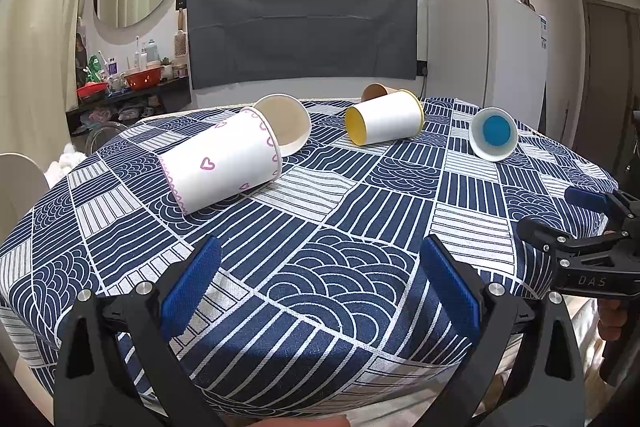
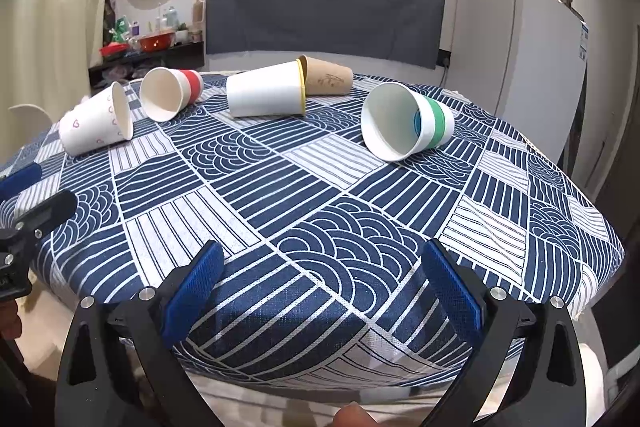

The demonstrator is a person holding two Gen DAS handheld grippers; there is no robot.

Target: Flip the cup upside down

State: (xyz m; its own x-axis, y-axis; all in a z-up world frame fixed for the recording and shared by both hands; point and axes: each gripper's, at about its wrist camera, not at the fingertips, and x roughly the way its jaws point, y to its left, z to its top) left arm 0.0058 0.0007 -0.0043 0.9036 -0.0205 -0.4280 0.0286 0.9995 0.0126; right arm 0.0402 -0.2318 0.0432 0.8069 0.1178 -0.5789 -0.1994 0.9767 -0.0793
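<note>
No flipping is done: five paper cups, the heart-print cup (image 1: 220, 163) at 10 o'clock nearest, lie sideways on the table (image 1: 360, 227); left gripper (image 1: 320, 291) and right gripper (image 2: 320, 291) hang wide and empty.

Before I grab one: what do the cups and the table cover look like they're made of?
Heart-print cup and green-banded cup: probably paper, matte white walls, thin rolled rims, lying on their sides. Brown cup: likely kraft paper. Table cover: woven cloth, with visible weave and a draped edge.

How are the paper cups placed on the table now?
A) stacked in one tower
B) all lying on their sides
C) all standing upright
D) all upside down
B: each cup, such as the green-banded cup and the heart-printed cup, lies on its side on the table.
</note>
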